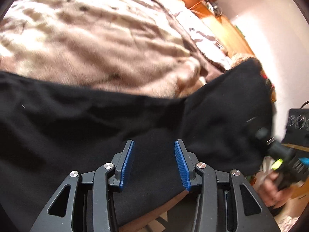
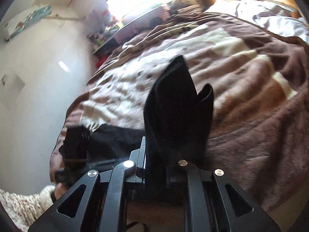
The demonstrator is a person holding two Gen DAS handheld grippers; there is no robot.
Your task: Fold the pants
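Black pants (image 1: 81, 127) lie across the near edge of the bed. My left gripper (image 1: 154, 142) hangs just above them, open, its blue pads (image 1: 126, 164) well apart and pinching nothing. At the right, one end of the pants (image 1: 231, 96) is lifted off the bed toward my right gripper (image 1: 278, 152), which a hand (image 1: 270, 191) holds. In the right wrist view my right gripper (image 2: 156, 154) is shut on a bunched fold of the black pants (image 2: 173, 104) that stands up from the jaws. The left gripper (image 2: 75, 145) shows there blurred at the left.
A brown and cream fleece blanket (image 1: 92, 38) covers the bed (image 2: 251, 96). A white pillow (image 2: 270, 15) and a wooden headboard (image 1: 227, 27) lie at the far end. A white wall (image 2: 34, 77) runs beside the bed, with a cluttered shelf (image 2: 108, 36). A black box (image 1: 299, 121) stands at the right.
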